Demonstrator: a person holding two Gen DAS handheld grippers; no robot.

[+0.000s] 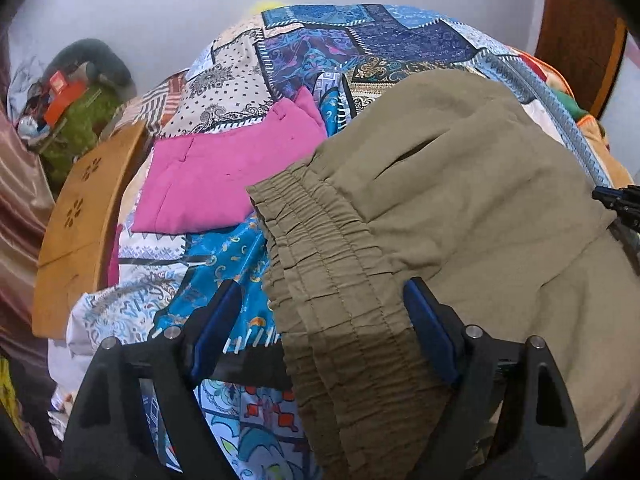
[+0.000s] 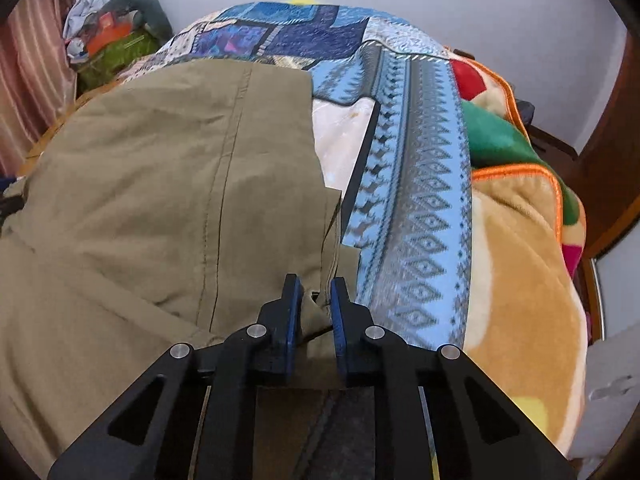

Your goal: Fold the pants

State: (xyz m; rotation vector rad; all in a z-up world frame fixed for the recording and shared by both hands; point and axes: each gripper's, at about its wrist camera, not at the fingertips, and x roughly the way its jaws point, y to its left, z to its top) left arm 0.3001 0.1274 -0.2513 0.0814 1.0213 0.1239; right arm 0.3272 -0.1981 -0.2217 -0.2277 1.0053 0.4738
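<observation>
Olive-green pants (image 1: 460, 184) lie spread over a patchwork bedspread (image 1: 320, 40). Their gathered elastic waistband (image 1: 320, 248) runs between the fingers of my left gripper (image 1: 320, 300), whose jaws stand wide apart: the left pad is clear of the cloth and the right one is at its edge. In the right wrist view the pants (image 2: 160, 184) fill the left half, with a seam running down the leg. My right gripper (image 2: 314, 292) is shut on a corner of the leg's edge, and a fold of olive cloth is pinched between the blue pads.
A folded pink garment (image 1: 224, 184) lies on the bedspread left of the waistband. A wooden board (image 1: 84, 220) stands at the bed's left edge, with a heap of clutter (image 1: 76, 96) in the corner behind. A fleece blanket (image 2: 520, 240) covers the bed's right side, beside dark wooden furniture (image 2: 616, 160).
</observation>
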